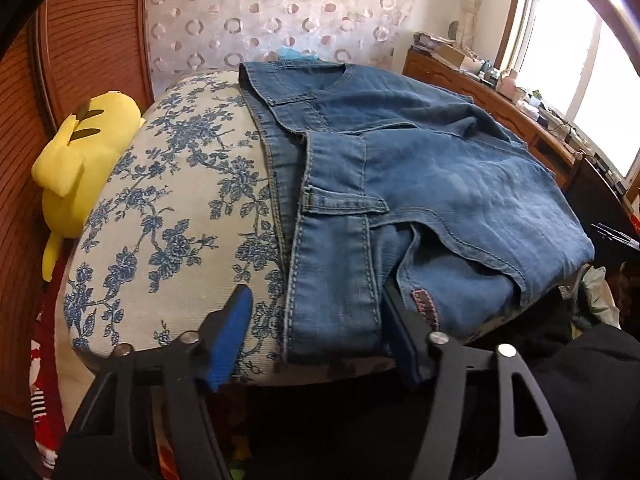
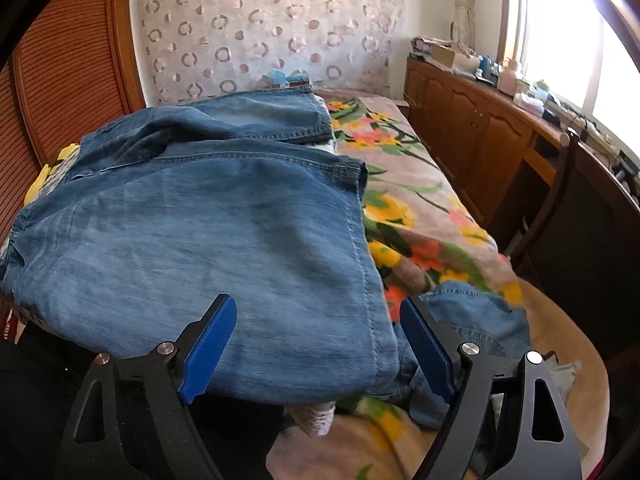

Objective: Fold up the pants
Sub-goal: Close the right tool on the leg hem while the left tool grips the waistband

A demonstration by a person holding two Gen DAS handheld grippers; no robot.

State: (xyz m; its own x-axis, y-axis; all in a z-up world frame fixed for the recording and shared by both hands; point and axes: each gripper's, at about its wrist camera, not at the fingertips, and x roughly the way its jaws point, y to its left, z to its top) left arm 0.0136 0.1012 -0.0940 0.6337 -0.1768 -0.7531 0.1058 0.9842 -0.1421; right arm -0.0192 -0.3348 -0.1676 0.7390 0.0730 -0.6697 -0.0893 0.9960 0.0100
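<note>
- A bed (image 2: 432, 216) with a flowered blanket is seen in the right wrist view; a wooden cabinet (image 2: 472, 128) stands beside it under the window.
- The pants (image 1: 420, 184), blue jeans, are spread on a cushion with a blue flower print (image 1: 168, 208), and in the right wrist view they (image 2: 208, 232) are seen lying partly over the bed.
- The pants are already folded over themselves: one layer lies on another, and the waistband with a belt loop is turned toward the left tool.
- A yellow plush toy (image 1: 80, 152) is placed just beside the cushion, against a brown slatted door (image 1: 84, 32).
- The left tool (image 1: 316, 332) is held with its fingers apart, one on each side of the near waistband edge; nothing is clamped.
- The right tool (image 2: 316, 348) is also held apart, around the near folded edge of the pants, and the cloth is not pinched.
</note>
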